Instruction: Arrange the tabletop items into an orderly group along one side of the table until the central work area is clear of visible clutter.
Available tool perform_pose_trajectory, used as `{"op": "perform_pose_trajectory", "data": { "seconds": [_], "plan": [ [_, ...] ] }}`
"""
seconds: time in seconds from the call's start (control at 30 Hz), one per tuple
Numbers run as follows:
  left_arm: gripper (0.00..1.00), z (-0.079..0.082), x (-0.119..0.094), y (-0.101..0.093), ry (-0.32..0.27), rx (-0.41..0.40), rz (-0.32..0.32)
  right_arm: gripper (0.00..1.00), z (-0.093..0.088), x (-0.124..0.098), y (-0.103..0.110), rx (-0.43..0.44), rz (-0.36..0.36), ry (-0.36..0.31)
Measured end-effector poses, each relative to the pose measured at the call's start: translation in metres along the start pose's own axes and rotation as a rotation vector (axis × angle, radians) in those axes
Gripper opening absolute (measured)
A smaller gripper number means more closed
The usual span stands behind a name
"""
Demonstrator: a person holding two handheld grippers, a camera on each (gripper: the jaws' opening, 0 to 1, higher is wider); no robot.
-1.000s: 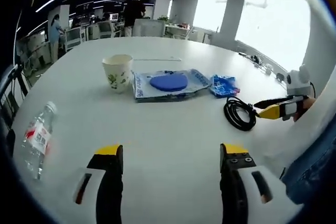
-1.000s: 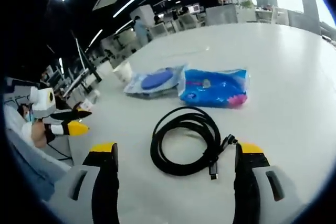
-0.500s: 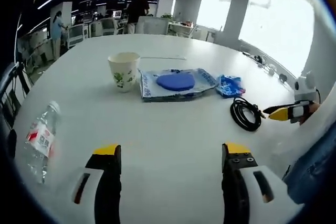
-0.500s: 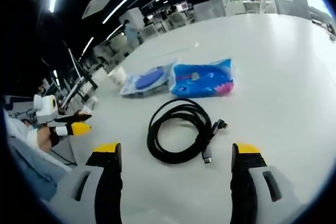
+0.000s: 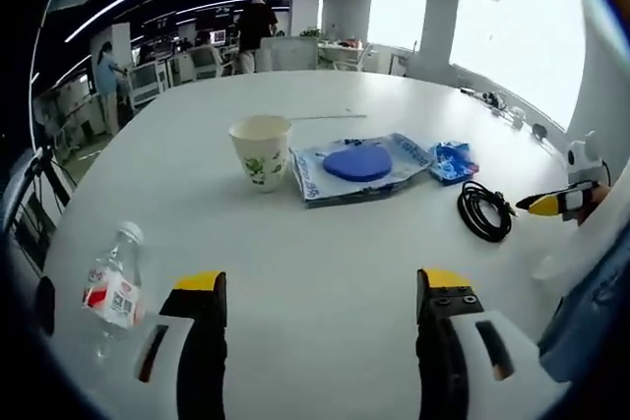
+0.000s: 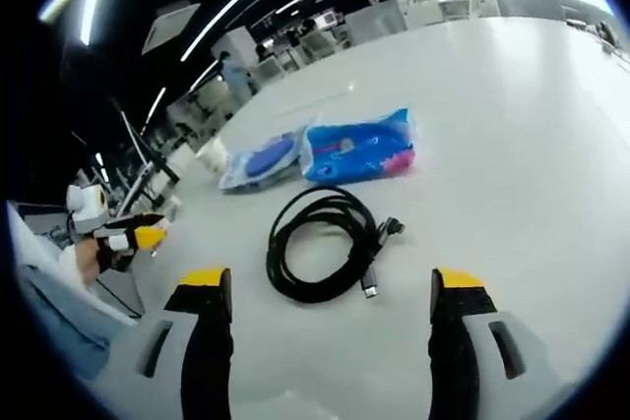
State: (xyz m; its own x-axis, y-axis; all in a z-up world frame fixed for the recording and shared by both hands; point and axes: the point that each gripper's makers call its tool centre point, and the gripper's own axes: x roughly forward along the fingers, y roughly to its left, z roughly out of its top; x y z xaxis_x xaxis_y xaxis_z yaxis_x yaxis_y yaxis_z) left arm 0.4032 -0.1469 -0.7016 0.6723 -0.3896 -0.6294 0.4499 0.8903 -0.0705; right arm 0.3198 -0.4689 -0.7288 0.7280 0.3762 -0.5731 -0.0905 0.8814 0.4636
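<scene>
- The coiled black cable [image 6: 325, 246] lies flat on the white table [image 6: 512, 145], straight ahead of the right gripper [image 6: 330, 287] and between the lines of its jaws, which stand spread with nothing in them.
- The coil's plug ends trail toward the right jaw; the loop's longer axis runs away from the gripper, toward the blue packet [image 6: 359, 150] just beyond it.
- In the left gripper view the cable [image 5: 484, 211] sits far off to the right, near the right gripper's yellow tip [image 5: 551, 204], so the right hand is clearly the nearer one for it.
- The left gripper [image 5: 320, 287] is also spread and empty; the water bottle [image 5: 116, 287] lies close by, left of its left jaw.
- The paper cup [image 5: 261, 150] and the clear bag with a blue pad [image 5: 359, 162] rest side by side mid-table, well ahead of both grippers.
</scene>
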Motion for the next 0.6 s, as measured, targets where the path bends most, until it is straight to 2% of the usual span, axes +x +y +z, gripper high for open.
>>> {"op": "perform_pose_trajectory", "data": {
  "seconds": [0.2, 0.4, 0.6],
  "plan": [
    [0.81, 0.002, -0.004, 0.031, -0.014, -0.033, 0.057, 0.80, -0.013, -0.002, 0.004, 0.000, 0.000, 0.036],
    [0.80, 0.001, -0.009, 0.068, -0.012, -0.044, 0.114, 0.80, -0.012, -0.006, -0.002, 0.035, -0.016, 0.026],
    [0.78, 0.012, -0.012, 0.110, -0.020, -0.046, 0.182, 0.79, -0.014, -0.004, 0.001, 0.036, -0.023, 0.043]
  ]
}}
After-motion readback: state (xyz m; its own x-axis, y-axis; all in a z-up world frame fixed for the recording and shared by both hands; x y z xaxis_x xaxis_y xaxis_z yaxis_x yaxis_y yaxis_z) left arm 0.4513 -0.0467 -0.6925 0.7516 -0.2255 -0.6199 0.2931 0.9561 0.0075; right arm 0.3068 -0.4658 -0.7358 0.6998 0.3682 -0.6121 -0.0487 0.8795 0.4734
